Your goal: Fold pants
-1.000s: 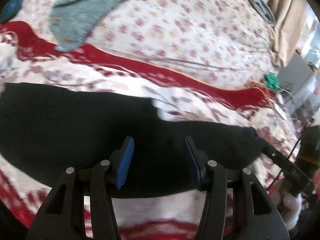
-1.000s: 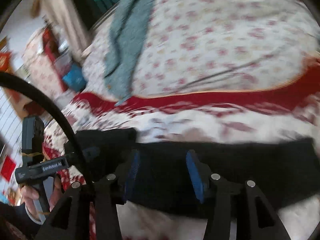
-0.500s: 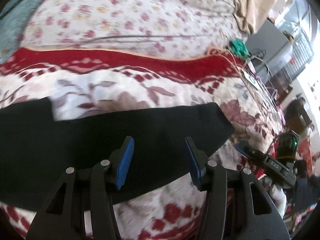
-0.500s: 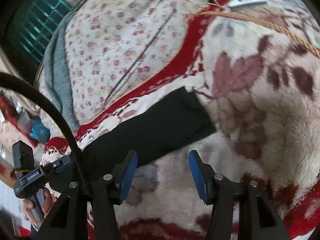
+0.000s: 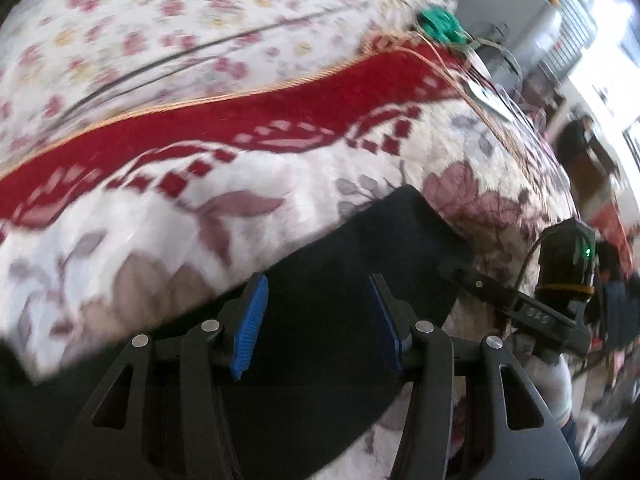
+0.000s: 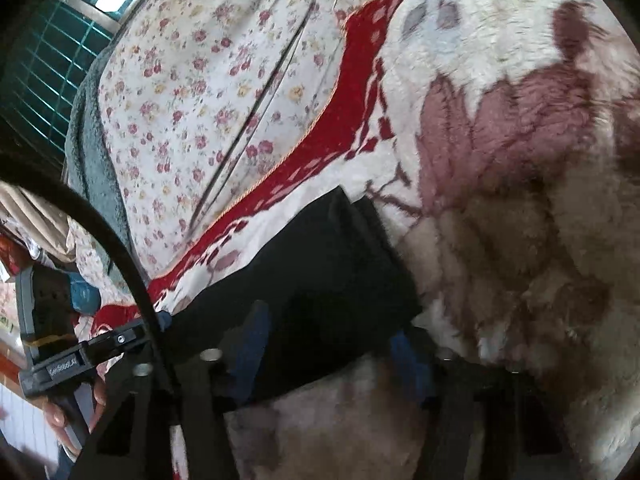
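Observation:
Black pants (image 5: 380, 240) lie flat on a floral fleece blanket (image 5: 160, 240); their squared end shows in both views (image 6: 320, 260). My left gripper (image 5: 316, 300) hovers open over the dark cloth a little short of that end, nothing pinched between its blue pads (image 5: 250, 320). My right gripper (image 6: 330, 328) is blurred and also stands open, straddling the near corner of the same end. Whether either gripper's pads touch the cloth I cannot tell. In the left wrist view the right gripper's body (image 5: 560, 280) sits just past the pants' corner. In the right wrist view the left gripper's body (image 6: 80, 360) is at lower left.
A white flowered sheet (image 6: 192, 100) covers the bed beyond the blanket's red band (image 5: 280, 108). A grey-green throw (image 6: 88, 140) lies at the far left, a green object with cords (image 5: 440, 26) at the bed's right edge. A black cable (image 6: 120, 248) crosses the right view.
Both grippers have travelled along the pants to their end. The right gripper, over bare blanket half a second ago, now straddles the corner of the cloth. Both views have rolled.

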`<act>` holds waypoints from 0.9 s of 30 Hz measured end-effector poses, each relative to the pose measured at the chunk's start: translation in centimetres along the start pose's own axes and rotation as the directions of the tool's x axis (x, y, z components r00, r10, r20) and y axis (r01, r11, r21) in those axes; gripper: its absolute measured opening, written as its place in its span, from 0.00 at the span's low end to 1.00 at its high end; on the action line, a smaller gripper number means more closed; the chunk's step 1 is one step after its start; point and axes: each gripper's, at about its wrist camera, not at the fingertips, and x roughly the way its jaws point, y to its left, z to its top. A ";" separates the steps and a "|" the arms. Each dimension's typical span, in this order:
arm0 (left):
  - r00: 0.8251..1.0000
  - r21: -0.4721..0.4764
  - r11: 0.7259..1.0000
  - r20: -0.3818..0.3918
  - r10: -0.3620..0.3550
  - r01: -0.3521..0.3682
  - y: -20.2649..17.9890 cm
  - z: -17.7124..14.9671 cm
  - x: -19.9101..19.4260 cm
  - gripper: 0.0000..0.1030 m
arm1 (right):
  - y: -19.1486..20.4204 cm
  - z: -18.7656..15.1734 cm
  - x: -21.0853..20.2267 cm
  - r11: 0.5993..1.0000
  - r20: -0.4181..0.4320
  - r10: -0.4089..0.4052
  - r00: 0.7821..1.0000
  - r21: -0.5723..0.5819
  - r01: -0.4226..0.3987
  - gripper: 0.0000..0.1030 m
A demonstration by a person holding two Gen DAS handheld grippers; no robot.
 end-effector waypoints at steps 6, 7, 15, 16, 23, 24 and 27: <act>0.991 0.096 0.990 -0.103 -0.088 0.098 0.0 3.3 3.6 0.48 | 0.0 0.0 -0.1 1.000 0.013 0.013 1.000 -0.002 -0.013 0.52; 0.989 0.110 0.988 -0.120 -0.091 0.105 -0.1 3.7 4.2 0.48 | 0.1 0.0 -0.1 1.000 0.014 0.010 1.000 -0.010 -0.010 0.52; 0.950 0.230 0.949 -0.275 -0.149 0.216 -1.5 4.9 7.8 0.65 | -0.3 0.2 0.0 0.999 0.023 0.044 0.999 -0.001 -0.044 0.52; 0.942 0.222 0.945 -0.286 -0.173 0.241 -1.6 5.0 7.9 0.68 | -0.3 0.3 0.0 0.999 0.022 0.047 0.999 0.000 -0.047 0.52; 0.939 0.369 0.894 -0.314 -0.138 0.255 -3.7 4.2 8.3 0.71 | -0.7 0.4 -0.1 0.995 0.021 0.092 0.995 0.019 -0.093 0.52; 0.940 0.380 0.891 -0.315 -0.129 0.250 -3.9 4.3 8.4 0.66 | -0.8 0.4 -0.2 0.995 0.021 0.099 0.995 0.022 -0.099 0.52; 0.945 0.359 0.904 -0.301 -0.125 0.234 -3.6 4.8 8.9 0.45 | -1.0 0.5 0.0 0.994 0.019 0.108 0.994 0.031 -0.108 0.44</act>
